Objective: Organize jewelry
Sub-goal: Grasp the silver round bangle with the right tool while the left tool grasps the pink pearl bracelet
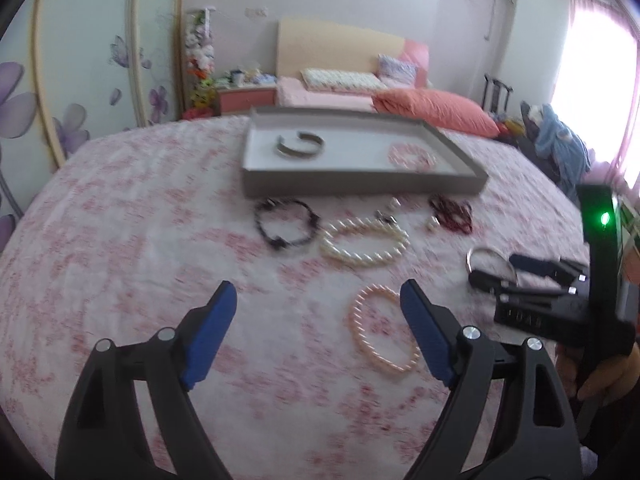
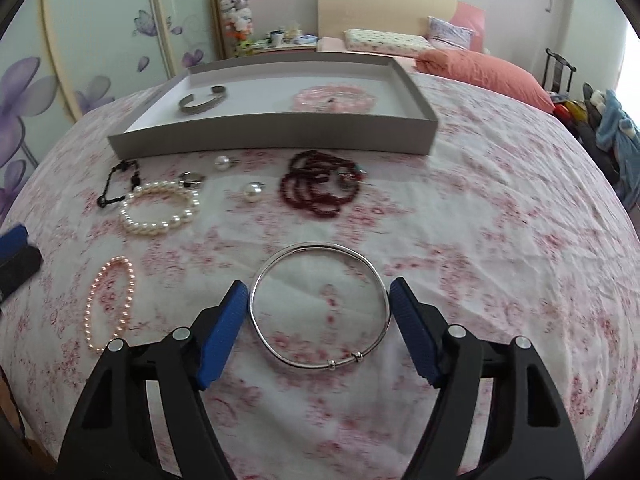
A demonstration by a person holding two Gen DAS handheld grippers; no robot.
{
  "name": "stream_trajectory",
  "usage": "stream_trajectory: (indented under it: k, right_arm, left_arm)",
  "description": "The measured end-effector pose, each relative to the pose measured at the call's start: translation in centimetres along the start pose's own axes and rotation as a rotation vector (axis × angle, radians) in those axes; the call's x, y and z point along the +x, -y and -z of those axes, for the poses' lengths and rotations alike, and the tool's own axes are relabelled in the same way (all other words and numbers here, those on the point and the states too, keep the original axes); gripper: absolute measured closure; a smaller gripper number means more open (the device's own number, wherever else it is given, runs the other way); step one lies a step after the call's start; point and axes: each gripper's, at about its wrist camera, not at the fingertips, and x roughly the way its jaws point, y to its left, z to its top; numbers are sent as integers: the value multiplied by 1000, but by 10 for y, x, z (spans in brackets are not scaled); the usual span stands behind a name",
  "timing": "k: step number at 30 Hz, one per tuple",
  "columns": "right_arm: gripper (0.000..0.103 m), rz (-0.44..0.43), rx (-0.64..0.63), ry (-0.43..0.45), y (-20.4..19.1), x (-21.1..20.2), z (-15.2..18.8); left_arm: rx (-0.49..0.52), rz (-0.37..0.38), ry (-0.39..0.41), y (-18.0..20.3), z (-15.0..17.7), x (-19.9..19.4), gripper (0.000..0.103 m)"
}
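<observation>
Right tool (image 2: 316,300): jaws spread wide, straddling the silver bangle (image 2: 320,308), one blue pad each side; left pad looks right against the rim, can't confirm contact on either.
Left tool (image 1: 318,300): jaws wide apart, holding nothing, hovering above the bedspread (image 1: 120,240); its right pad sits just beside the pink pearl bracelet (image 1: 380,332).
Silver bangle: flat on the bedspread, two small sliding beads on the near edge; in the left wrist view only part shows, beside the right tool (image 1: 500,276).
Pink pearl bracelet: flat on the bedspread, left of the bangle, near the front edge.
White pearl bracelet (image 2: 160,208): behind the pink one, metal clasp at its far side.
Black bead bracelet (image 2: 116,184): just left of the white pearls, close to the tray front.
Two loose pearls (image 2: 252,192): between the white pearls and the dark red bead strand (image 2: 320,188).
Dark red bead strand: coiled in several loops, just in front of the tray.
Tray (image 2: 272,136): shallow grey box at the far side of the bedspread.
In tray: silver cuff (image 2: 202,100) on the left, pink bead piece (image 2: 334,98) on the right, well apart.
</observation>
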Motion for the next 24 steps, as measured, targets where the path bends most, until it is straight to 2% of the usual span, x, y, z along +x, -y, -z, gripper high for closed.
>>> stream_trajectory:
  k: [6, 8, 10, 12, 14, 17, 18, 19, 24]
  right_arm:
    - [30, -7, 2, 0, 3, 0, 0]
    - [30, -8, 1, 0, 3, 0, -1]
    - [30, -10, -1, 0, 2, 1, -1]
    - [30, -12, -2, 0, 3, 0, -1]
    - [30, -13, -1, 1, 4, 0, 0]
    - [30, -15, 1, 2, 4, 0, -1]
    - [30, -17, 3, 3, 4, 0, -1]
    - [30, -20, 5, 4, 4, 0, -1]
    - [30, -23, 3, 28, 4, -5, -1]
  left_arm:
    - [65, -41, -89, 25, 9, 25, 24]
    - [62, -42, -114, 25, 11, 30, 33]
    - [57, -38, -137, 24, 12, 35, 47]
    - [55, -33, -164, 23, 15, 39, 55]
    - [77, -51, -157, 26, 17, 36, 62]
    - [76, -43, -159, 27, 18, 34, 82]
    - [74, -37, -161, 27, 17, 34, 91]
    - [68, -25, -164, 25, 17, 33, 96]
    - [55, -9, -137, 21, 14, 28, 96]
